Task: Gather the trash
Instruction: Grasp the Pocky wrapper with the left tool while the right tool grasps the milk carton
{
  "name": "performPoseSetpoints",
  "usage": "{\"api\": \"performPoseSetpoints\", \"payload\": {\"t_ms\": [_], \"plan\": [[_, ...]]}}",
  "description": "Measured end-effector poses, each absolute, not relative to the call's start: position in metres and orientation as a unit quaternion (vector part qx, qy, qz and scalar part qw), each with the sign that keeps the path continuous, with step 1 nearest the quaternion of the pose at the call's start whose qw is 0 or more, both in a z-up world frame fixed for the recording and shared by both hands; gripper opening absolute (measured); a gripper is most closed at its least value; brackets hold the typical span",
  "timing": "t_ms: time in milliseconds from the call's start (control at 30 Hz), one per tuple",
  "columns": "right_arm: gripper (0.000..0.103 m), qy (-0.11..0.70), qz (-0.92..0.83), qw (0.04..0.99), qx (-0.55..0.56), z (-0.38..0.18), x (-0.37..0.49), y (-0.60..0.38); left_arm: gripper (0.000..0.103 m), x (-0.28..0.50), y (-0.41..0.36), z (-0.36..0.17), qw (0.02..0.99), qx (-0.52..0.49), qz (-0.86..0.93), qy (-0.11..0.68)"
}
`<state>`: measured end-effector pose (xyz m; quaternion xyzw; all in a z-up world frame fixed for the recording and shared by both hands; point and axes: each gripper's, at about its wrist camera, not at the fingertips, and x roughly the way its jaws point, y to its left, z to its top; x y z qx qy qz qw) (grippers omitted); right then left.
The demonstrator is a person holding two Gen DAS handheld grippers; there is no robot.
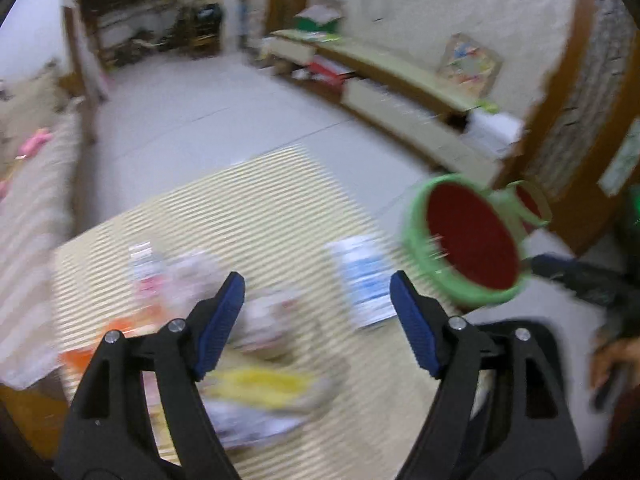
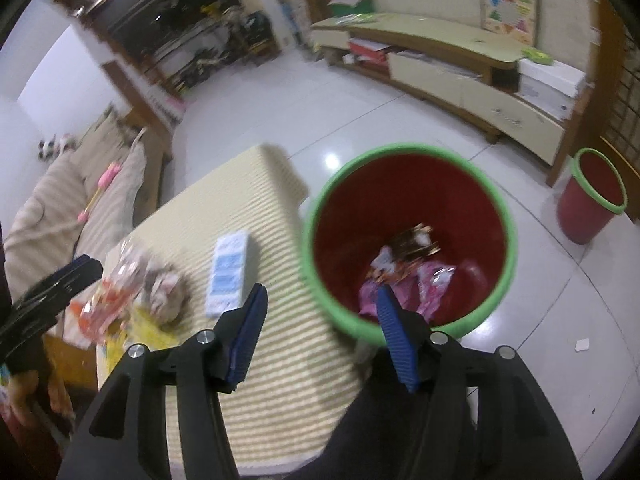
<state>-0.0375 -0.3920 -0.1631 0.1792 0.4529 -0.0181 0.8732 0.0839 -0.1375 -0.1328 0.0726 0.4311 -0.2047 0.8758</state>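
A red bin with a green rim point(image 2: 408, 236) stands beside the striped table point(image 2: 280, 344) and holds pink and brown wrappers point(image 2: 404, 272). It also shows in the left wrist view point(image 1: 468, 240). My right gripper point(image 2: 322, 304) is open and empty, over the table edge and the bin's near rim. My left gripper point(image 1: 318, 284) is open and empty above a blurred pile of wrappers point(image 1: 256, 360) on the table point(image 1: 256, 216). The left gripper also shows at the left of the right wrist view point(image 2: 52, 284). A blue-and-white packet point(image 2: 228, 276) lies on the table, also in the left wrist view point(image 1: 364, 280).
A second red bin point(image 2: 592, 200) stands by a wooden post at the right. A low cabinet point(image 2: 460, 76) runs along the far wall. A striped sofa point(image 2: 72, 200) lies left of the table. White tiled floor point(image 2: 320, 112) lies beyond.
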Motion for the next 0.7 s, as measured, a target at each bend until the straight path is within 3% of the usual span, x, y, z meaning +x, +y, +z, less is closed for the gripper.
{"api": "performPoseSetpoints", "payload": {"t_ms": [267,700], "plan": [[0.056,0.473,0.023,0.864,0.172,-0.174,-0.028,-0.332,0.072,0.12,-0.046,-0.171,0.849,0.075,-0.143,0.504],[0.059,0.481,0.022,0.86,0.168,-0.173,-0.036,-0.321,0.07,0.142,-0.067,-0.221,0.815,0.143,-0.137,0.545]]}}
